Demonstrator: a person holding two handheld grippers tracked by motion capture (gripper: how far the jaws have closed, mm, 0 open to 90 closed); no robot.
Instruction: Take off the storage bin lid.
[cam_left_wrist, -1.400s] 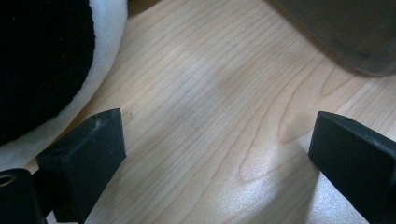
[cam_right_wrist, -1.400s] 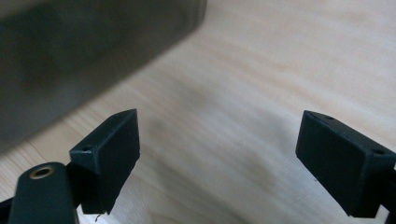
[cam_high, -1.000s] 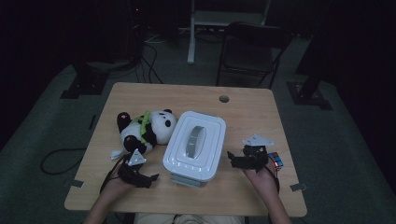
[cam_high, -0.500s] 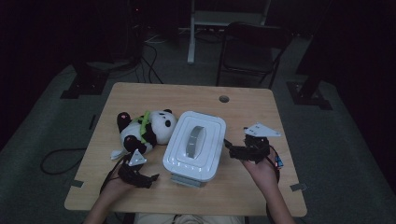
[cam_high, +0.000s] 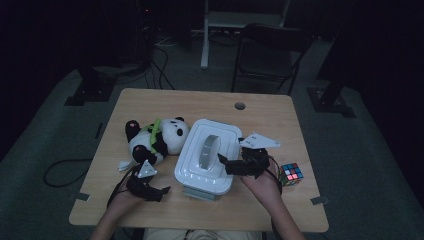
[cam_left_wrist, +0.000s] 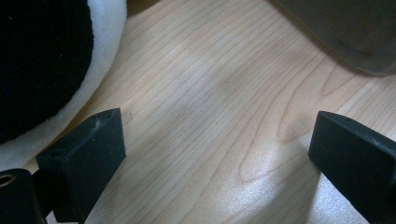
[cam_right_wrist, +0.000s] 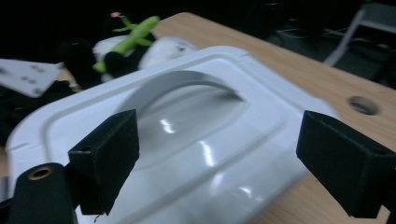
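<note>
— Where is the white box (cam_high: 206, 156)?

— Near the middle of the desk (cam_high: 280, 117), a bit toward the near edge, lid on, with its grey handle (cam_high: 207, 150) arching over the top.

— And the right gripper (cam_high: 226, 164)?

— At the box's right side, jaws spread wide and empty, aimed across the lid. The right gripper view shows the lid and handle between them.

— The left gripper (cam_high: 159, 192)?

— Low at the desk's near left, jaws also apart over bare wood, between the plush panda (cam_high: 155, 137) and the box.

— Anything else?

— A colour cube (cam_high: 291, 173) sits near the right edge, just beside the right hand (cam_high: 261, 184).
</note>
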